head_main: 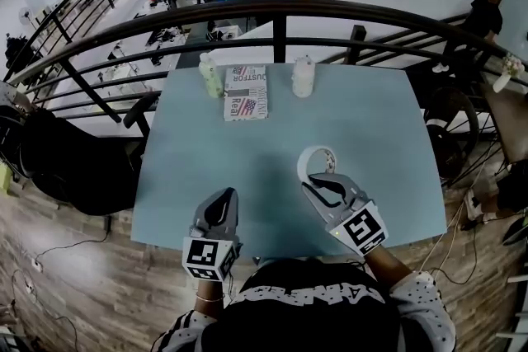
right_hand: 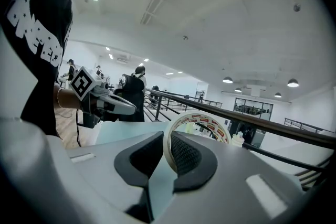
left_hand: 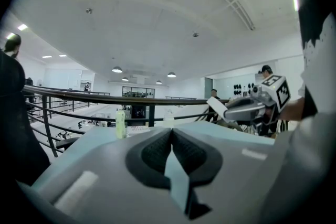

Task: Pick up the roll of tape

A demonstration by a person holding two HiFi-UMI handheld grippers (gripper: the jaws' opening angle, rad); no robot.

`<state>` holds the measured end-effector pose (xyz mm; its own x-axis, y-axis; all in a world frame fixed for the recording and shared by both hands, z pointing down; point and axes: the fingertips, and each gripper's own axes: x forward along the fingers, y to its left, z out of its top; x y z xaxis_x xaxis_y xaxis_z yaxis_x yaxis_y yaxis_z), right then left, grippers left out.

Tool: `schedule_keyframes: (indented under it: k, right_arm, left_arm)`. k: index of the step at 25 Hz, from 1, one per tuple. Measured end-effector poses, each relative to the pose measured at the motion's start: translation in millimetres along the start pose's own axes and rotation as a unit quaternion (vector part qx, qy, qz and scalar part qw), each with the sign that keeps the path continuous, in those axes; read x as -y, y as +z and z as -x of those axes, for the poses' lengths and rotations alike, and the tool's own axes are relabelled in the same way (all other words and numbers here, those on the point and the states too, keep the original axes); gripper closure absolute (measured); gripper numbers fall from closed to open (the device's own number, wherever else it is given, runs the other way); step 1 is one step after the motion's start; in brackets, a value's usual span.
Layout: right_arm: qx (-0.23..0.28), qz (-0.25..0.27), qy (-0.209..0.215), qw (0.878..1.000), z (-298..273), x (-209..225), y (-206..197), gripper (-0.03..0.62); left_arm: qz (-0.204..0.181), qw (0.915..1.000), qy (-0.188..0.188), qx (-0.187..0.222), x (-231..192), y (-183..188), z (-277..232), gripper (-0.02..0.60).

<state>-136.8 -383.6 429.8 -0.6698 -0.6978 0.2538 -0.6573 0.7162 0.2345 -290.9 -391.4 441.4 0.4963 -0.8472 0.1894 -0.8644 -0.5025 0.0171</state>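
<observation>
The roll of tape [head_main: 318,159], a white ring with red print, is held over the near right part of the pale blue table [head_main: 371,119]. My right gripper [head_main: 318,184] is shut on it. In the right gripper view the roll [right_hand: 202,124] stands upright, its near wall pinched between the dark pads of that gripper [right_hand: 167,152]. My left gripper [head_main: 221,206] hovers over the table's near edge to the left, shut and with nothing in it. In the left gripper view its pads [left_hand: 157,152] meet at the tips, and the right gripper [left_hand: 247,107] with the tape [left_hand: 216,107] shows at the right.
At the table's far side lie a printed magazine [head_main: 246,92], a pale green bottle [head_main: 211,76] and a white bottle [head_main: 303,77]. A dark curved railing [head_main: 280,12] runs just behind the table, with a lower floor beyond it. A person stands at the far right [head_main: 487,8].
</observation>
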Motion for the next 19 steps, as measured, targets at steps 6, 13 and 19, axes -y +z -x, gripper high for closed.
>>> schedule_keyframes:
  k: [6, 13, 19]
  right_arm:
    - [-0.002, -0.006, -0.006, 1.000, 6.0, 2.6, -2.8, 0.542]
    - [-0.007, -0.011, -0.009, 1.000, 4.9, -0.8, -6.4, 0.542]
    - [-0.009, -0.012, -0.008, 1.000, 7.5, -0.7, -6.8, 0.542]
  left_arm:
    - [-0.002, 1.0000, -0.007, -0.001, 6.0, 0.3, -2.8, 0.581]
    - [-0.001, 0.9999, -0.014, -0.002, 4.2, -3.1, -3.7, 0.581]
    - [-0.001, 0.9999, -0.015, -0.004, 6.6, -2.9, -3.8, 0.581]
